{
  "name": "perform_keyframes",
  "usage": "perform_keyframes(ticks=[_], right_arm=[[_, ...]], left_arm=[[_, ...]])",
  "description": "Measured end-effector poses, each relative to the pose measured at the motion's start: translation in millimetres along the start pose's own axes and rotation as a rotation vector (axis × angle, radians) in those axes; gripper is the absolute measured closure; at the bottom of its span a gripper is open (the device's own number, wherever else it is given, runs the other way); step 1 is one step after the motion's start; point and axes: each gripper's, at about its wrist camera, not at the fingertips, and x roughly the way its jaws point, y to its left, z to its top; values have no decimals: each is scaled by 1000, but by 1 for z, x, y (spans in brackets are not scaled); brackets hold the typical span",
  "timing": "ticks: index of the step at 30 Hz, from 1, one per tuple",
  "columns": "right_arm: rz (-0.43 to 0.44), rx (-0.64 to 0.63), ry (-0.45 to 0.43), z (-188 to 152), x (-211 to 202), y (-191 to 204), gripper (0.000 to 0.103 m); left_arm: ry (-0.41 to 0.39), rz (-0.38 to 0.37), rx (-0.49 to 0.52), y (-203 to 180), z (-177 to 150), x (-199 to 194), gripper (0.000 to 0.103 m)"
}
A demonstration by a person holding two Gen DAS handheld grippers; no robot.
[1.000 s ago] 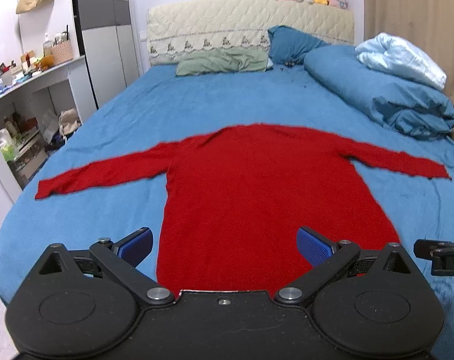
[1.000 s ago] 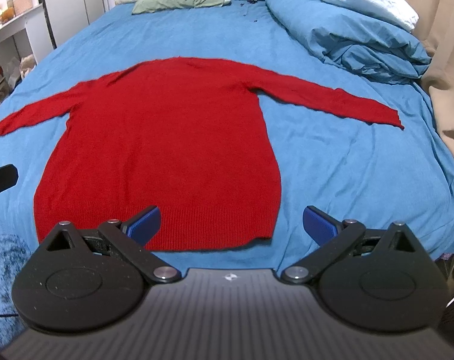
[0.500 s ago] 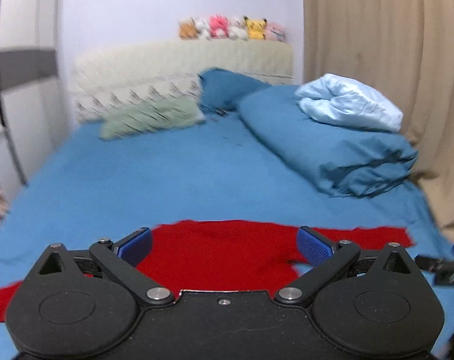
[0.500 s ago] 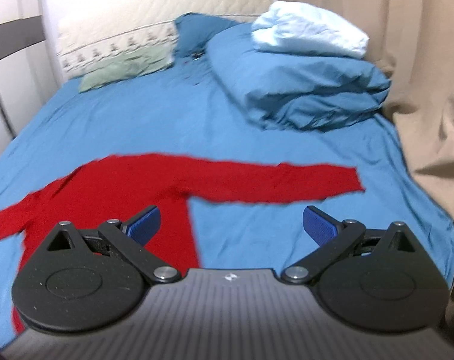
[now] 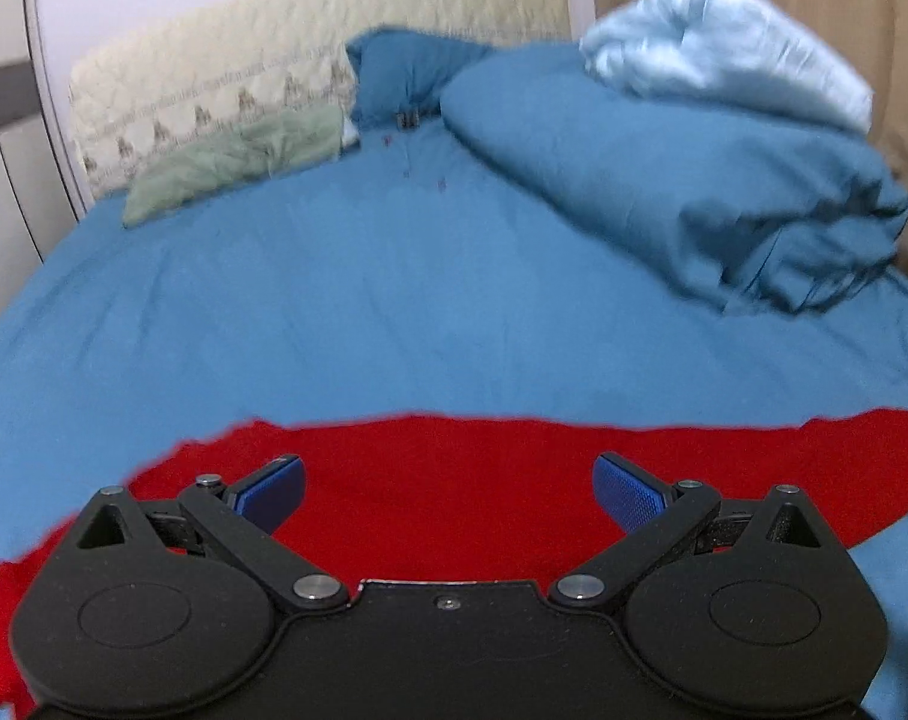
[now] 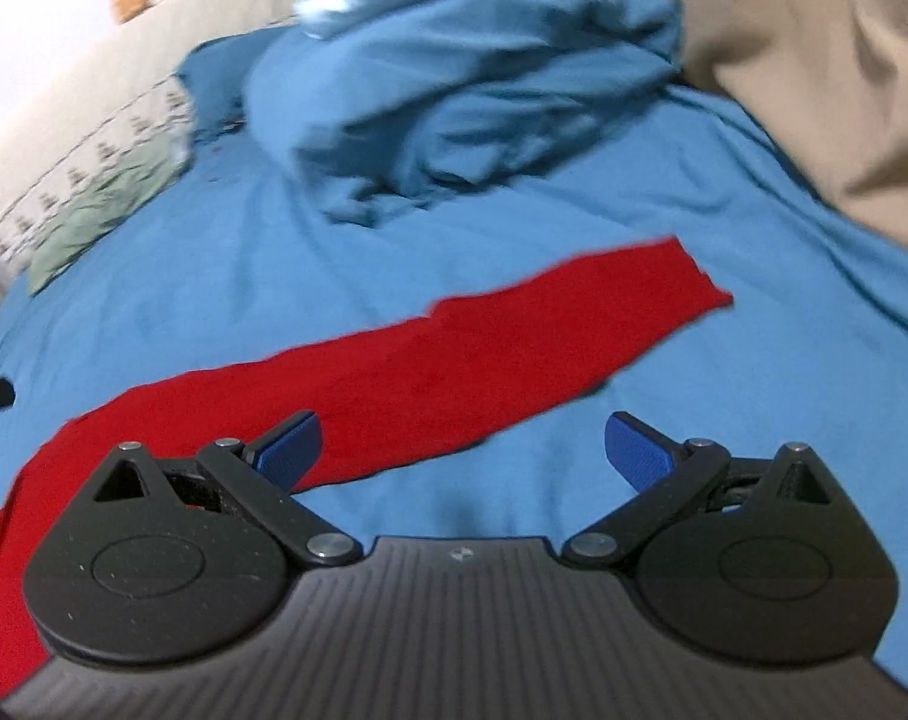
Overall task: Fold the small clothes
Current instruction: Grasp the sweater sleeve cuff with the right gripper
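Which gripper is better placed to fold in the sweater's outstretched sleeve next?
Right, probably. The right gripper, open, faces the sleeve lying flat. The left gripper, open, faces the sweater's body.

Bed sheet: blue, spread flat.
Duvet: blue, bunched at the right.
Pillow: green, by the headboard.
Curtain: beige.

Red knit sweater lies flat on blue bed sheet, sleeve stretched out straight.
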Motion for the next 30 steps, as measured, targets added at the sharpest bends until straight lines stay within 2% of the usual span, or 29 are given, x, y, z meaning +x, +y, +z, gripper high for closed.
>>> perform_keyframes(ticks=[7,11,14,16,20,21,22,24,27,30], right_arm=[[-24,90,-3,-21,54,-31,0],[-27,132,-57,-19,74,-45,1],[-16,184,-99,-11,86,-57,7],[-31,196,-116,-4,94,-62,19],[-47,197,-156,7,108,-68,32],[-59,191,-164,9,111,-68,39],[-67,183,-168,11,113,-68,53],[-89,183,-164,17,116,-70,72],[-85,194,-123,25,119,-72,80],[-87,86,-113,37,111,-55,82]], left_arm=[[127,12,-8,-1,-23,85,0],[190,-1,-52,5,-31,111,0],[221,-14,-72,7,-36,125,0],[216,-19,-75,7,-38,129,0],[237,-48,-45,9,-36,132,0],[240,-58,-40,9,-35,134,0],[242,-68,-38,11,-35,134,0],[228,-80,-28,14,-34,132,0],[181,-64,20,15,-35,113,2],[160,-100,10,30,-31,92,2]])
